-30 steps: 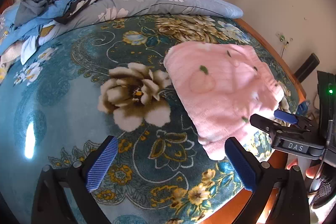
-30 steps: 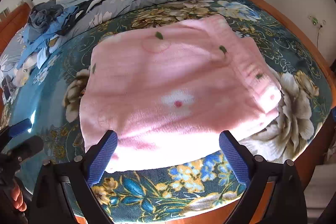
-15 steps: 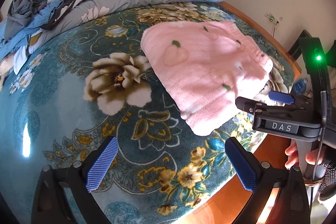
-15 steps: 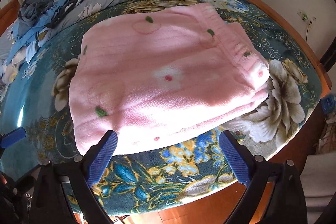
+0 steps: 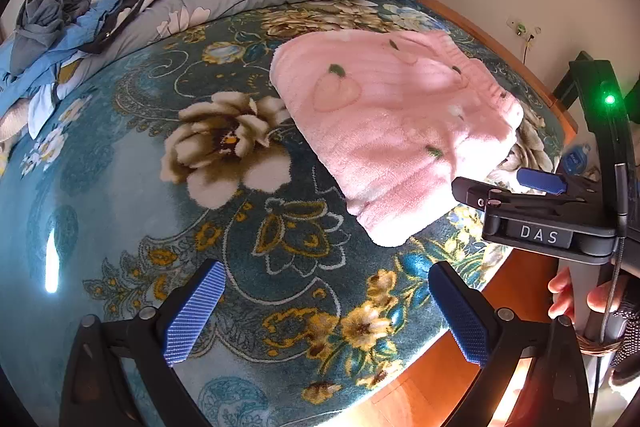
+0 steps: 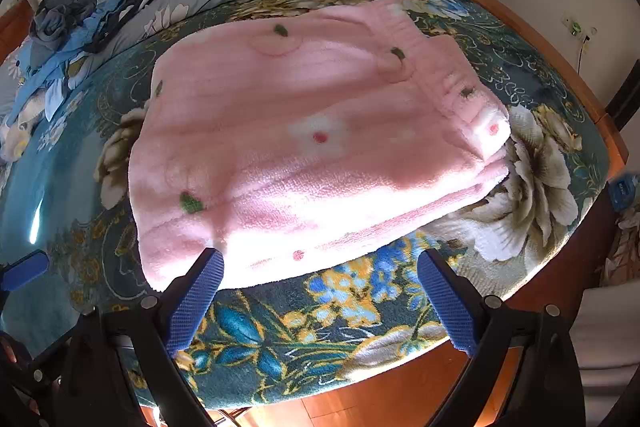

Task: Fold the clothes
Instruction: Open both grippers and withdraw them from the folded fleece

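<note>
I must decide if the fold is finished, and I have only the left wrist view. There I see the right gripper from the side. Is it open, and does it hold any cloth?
Observer: In the right wrist view the right gripper is open, jaws wide apart, with nothing between them.
Operator: Does the pink garment lie in layers?
Observer: Yes. The pink garment shows stacked layers along its near right edge, so it looks folded.
Operator: Does the right gripper touch it?
Observer: One blue pad overlaps the garment's near edge in the picture, but I cannot tell whether they touch.
</note>
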A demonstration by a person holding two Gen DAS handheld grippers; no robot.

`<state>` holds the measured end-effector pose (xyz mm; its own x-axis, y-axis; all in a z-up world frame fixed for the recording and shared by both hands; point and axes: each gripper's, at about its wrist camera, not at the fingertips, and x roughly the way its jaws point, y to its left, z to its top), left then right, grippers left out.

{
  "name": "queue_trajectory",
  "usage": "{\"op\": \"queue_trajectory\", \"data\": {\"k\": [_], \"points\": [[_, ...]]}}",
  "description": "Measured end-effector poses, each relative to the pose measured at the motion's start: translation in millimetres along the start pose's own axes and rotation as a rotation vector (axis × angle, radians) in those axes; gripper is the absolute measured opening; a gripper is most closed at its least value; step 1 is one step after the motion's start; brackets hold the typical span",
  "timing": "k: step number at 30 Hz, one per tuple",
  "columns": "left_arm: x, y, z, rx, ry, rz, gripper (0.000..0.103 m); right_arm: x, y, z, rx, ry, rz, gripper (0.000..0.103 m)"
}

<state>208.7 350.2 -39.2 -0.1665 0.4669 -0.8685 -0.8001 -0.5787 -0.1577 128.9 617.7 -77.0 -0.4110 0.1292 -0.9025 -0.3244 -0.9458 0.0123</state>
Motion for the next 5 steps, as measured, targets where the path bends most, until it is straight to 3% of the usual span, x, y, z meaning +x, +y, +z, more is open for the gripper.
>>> {"op": "queue_trajectory", "data": {"k": [5], "points": [[-1.5, 0.1, -0.9, 0.002, 0.002, -0.005, 0.103, 0.4, 1.0, -0.7, -0.001, 0.005, 0.001, 0.098]]}}
